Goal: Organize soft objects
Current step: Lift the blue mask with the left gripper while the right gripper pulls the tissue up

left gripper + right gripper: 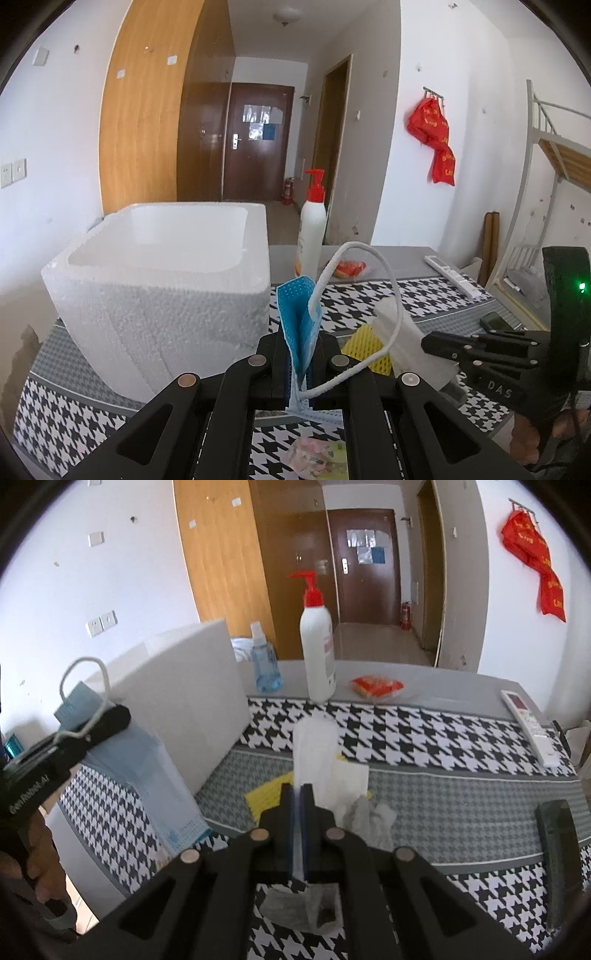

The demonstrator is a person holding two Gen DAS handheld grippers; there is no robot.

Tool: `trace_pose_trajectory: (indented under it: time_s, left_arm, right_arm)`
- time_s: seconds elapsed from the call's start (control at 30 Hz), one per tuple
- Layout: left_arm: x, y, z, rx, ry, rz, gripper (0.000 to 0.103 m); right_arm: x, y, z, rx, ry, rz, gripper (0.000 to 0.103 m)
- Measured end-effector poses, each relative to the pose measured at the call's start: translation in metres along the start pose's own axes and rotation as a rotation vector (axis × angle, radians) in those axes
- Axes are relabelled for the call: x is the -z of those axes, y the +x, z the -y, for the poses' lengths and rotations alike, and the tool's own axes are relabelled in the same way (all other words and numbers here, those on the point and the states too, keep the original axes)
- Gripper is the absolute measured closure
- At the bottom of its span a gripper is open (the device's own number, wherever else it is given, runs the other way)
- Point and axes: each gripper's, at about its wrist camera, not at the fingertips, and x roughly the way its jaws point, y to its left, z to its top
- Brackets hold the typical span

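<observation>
- The left gripper (300, 354) is clamped on a pleated blue face mask (298, 325) with a white ear loop, held beside the white foam box (155, 288).
- The right gripper (298, 812) pinches a white folded tissue (314, 753); its lower end is hidden under the jaws.
- A yellow foam net (264, 794) lies half covered on the houndstooth table mat (424, 734).
- The box's inside is out of sight.
- A blurred, floral thing beneath the left gripper cannot be made out.

The foam box (159, 280) blocks the table's left side; bottles (317, 642) stand along the far edge; the right side (461, 812) lies open.
</observation>
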Motion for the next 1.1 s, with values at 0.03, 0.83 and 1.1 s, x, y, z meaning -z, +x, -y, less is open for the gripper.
trace_pose_trajectory:
  time_s: [0.03,0.83,1.1]
  left_arm:
    - [-0.001,-0.001,0.000,0.001,0.002,0.003,0.097]
    - [0.001,0.007,-0.008,0.011,-0.006,-0.013,0.097]
    - [0.005,0.008,-0.010,0.017,-0.008,-0.018,0.097]
  right_arm:
    - [-0.001,-0.003,0.000,0.000,0.003,0.009,0.098]
    - [0.035,0.064,-0.011,0.060,-0.088,-0.187,0.052]
    - [0.038,0.065,-0.004,0.067,-0.059,-0.205,0.095]
